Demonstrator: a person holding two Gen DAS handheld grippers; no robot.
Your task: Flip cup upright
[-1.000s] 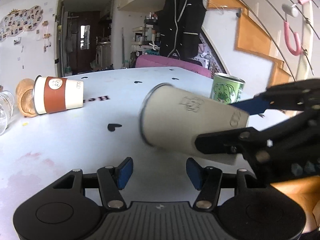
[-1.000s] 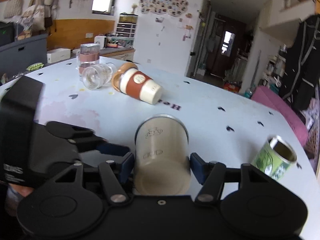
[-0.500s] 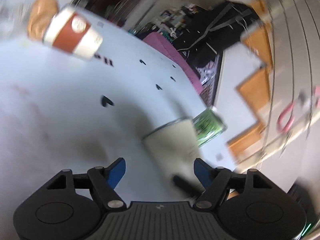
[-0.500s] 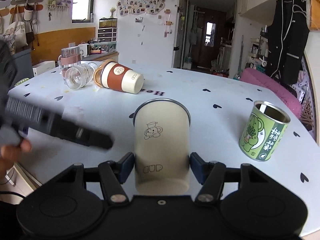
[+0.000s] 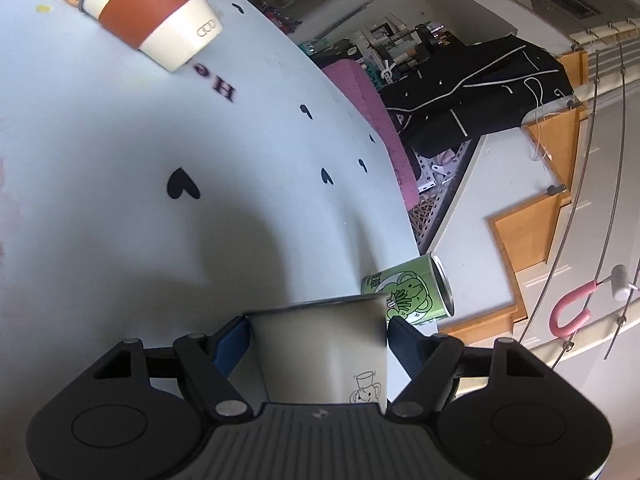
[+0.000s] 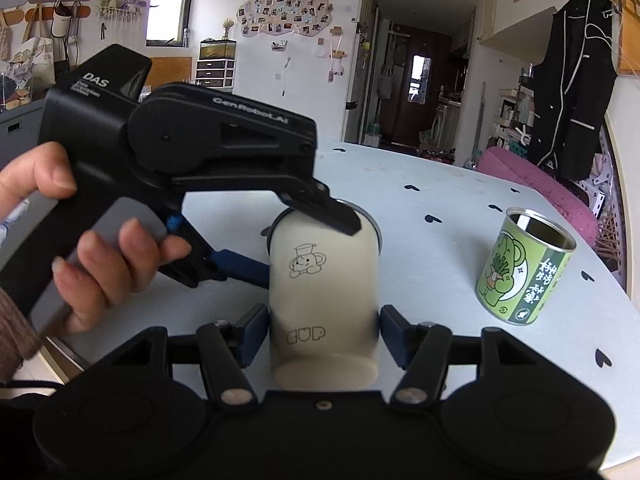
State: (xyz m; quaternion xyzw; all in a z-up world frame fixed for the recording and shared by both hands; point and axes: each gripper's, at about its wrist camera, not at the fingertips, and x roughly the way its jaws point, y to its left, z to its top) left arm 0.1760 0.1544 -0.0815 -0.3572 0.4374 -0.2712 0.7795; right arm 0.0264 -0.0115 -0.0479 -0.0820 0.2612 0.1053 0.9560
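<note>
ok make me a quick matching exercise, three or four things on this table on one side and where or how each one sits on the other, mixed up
Things:
1. cream cup
2. green can
3. orange-sleeved cup
4. left gripper

States:
a. lying on its side on the table
b. standing open-topped, apart from both grippers
c. upright between the right gripper's fingers
d. reaching in around the cream cup near its rim

Pairs: 1-c, 2-b, 3-a, 4-d
</note>
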